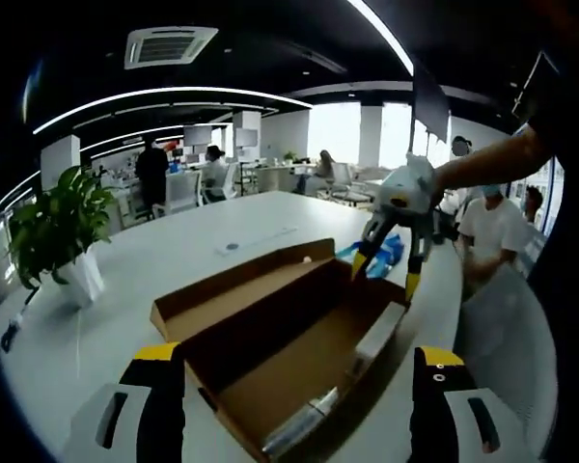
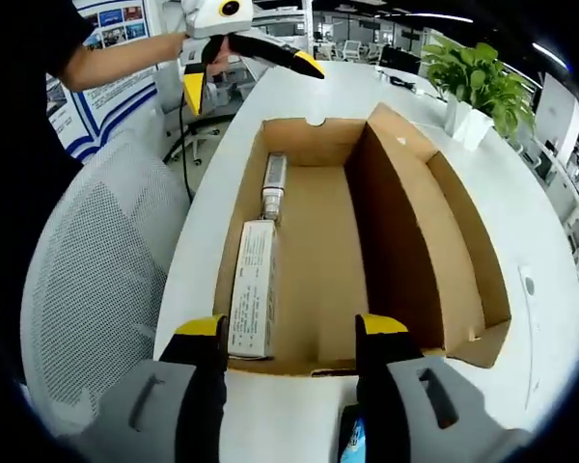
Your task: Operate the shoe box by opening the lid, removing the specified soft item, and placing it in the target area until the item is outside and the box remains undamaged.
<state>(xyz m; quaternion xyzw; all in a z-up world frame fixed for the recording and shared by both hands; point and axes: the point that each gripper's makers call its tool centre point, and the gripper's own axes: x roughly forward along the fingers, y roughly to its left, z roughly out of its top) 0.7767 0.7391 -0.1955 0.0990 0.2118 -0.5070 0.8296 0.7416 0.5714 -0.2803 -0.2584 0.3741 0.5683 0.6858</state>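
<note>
Left gripper view: the left gripper sits low at the near end of the shoe box, jaws spread wide with nothing between them but the open carton. Across the box the right gripper hangs above the far corner, a hand wrapped round its body and the forearm reaching in from the right; its jaws are parted and empty. The box lies open on the white table, lid folded back flat on the left side. Inside, a white carton lies along the right wall with a silvery wrapped item just beyond it. A potted plant stands well off to the left.

Right gripper view: the right gripper is parted at the box's near edge. White carton along the left wall, silvery item touching its far end. Something blue shows between the jaws; which soft item it is, I can't tell. A mesh chair sits left.
</note>
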